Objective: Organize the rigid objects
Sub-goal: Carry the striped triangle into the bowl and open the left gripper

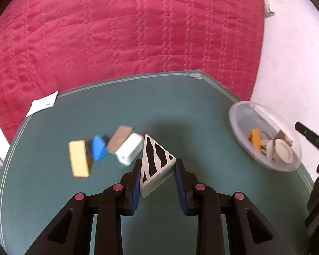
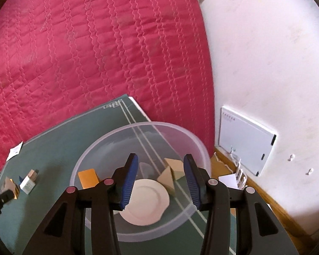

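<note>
A quilted crimson bedspread [image 1: 121,34] fills the background, with a white wall [image 1: 295,48] to its right, and a teal-green mat [image 1: 180,110] with pale border lines lies in front.

From the left wrist, the left gripper [image 1: 157,171] is clamped on a silver metal triangular prism [image 1: 156,162] with black slots in its face, held clear above the mat. Just beyond it a white rectangular box [image 1: 129,151], a tan cork-like block [image 1: 119,137], a blue triangular wedge [image 1: 98,147] and a yellow rectangular block [image 1: 78,158] huddle close together. A clear plastic round bowl [image 1: 240,114] sits near the mat's right edge.

From the right wrist, the right gripper [image 2: 160,177] hovers over that bowl with its blue-padded jaws apart and nothing between them. Inside lie a small white plate [image 2: 145,204], an orange block [image 2: 88,177] and beige wooden wedges [image 2: 170,177]. A white panel [image 2: 244,140] is fixed on the wall.
</note>
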Demonstrator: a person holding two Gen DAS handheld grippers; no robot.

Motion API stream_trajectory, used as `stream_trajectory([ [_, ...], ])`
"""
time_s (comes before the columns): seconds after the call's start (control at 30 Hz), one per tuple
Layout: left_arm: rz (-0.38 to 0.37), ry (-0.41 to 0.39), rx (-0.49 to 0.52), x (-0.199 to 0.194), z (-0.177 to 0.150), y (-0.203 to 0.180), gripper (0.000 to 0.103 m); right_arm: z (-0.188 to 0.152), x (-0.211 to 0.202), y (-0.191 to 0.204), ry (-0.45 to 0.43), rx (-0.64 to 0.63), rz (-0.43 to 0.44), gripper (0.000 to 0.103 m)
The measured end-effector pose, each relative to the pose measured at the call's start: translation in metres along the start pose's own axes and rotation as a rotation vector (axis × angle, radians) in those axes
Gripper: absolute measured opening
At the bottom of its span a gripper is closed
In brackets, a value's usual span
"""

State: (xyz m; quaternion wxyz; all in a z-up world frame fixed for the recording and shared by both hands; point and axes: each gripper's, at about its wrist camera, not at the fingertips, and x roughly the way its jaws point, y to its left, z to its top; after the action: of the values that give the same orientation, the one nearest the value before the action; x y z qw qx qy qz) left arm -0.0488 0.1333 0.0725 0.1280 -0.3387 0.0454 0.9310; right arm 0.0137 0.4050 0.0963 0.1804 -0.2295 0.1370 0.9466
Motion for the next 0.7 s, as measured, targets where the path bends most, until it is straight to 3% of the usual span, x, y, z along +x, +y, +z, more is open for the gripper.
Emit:
stream_trajectory([
  [0.7, -0.117, -0.021, 0.134, 0.028, 0.044, -0.08, 0.031, -0.015, -0.002, -0.001, -0.004, 0.011, 0.033, 0.046],
])
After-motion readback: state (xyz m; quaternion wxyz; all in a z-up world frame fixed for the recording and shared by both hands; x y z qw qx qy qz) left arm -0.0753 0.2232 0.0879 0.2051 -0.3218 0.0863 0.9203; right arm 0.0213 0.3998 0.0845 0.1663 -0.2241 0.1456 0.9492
